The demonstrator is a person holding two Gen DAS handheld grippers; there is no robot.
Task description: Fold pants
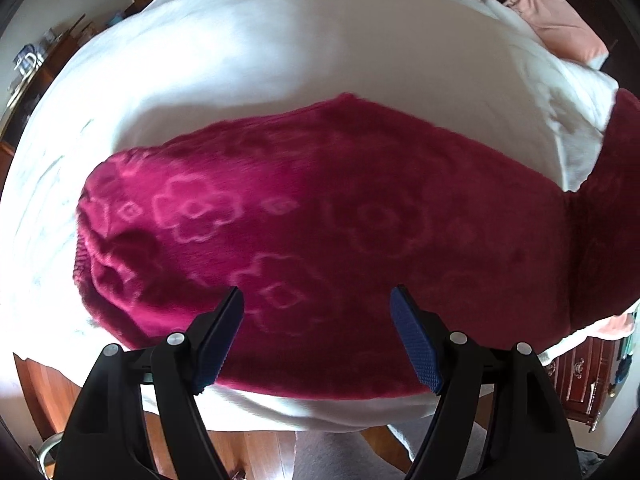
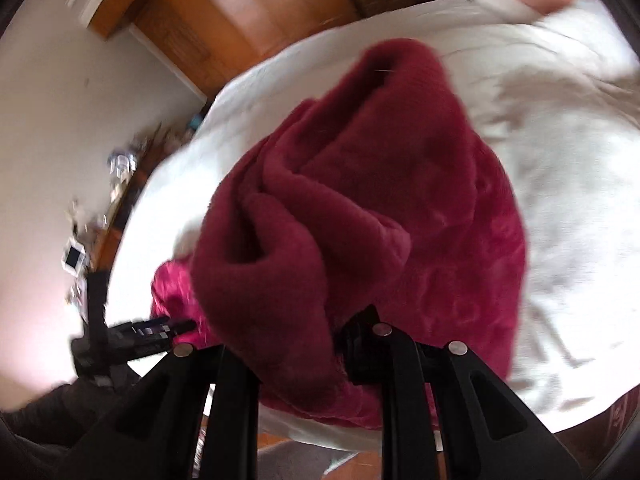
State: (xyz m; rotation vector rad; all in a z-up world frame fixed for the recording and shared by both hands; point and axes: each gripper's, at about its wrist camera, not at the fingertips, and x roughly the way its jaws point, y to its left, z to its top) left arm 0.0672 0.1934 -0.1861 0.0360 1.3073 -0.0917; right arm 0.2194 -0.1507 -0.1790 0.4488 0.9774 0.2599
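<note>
Magenta fleece pants (image 1: 320,220) with a pale flower pattern lie across a white bed (image 1: 260,60). My left gripper (image 1: 318,300) is open and empty, hovering over the near part of the pants. In the right wrist view the pants (image 2: 360,200) are lifted in a bunched fold. My right gripper (image 2: 296,344) is shut on the pants; its fingertips are buried under the fabric. The left gripper (image 2: 120,340) shows at the left edge of that view, blurred.
A pink pillow (image 1: 556,16) lies at the bed's far right. A wooden cabinet (image 2: 240,12) stands beyond the bed. A cluttered side shelf (image 2: 100,200) is on the left. A dark wooden dresser (image 1: 584,380) and wooden floor (image 1: 260,452) are near the bed's front edge.
</note>
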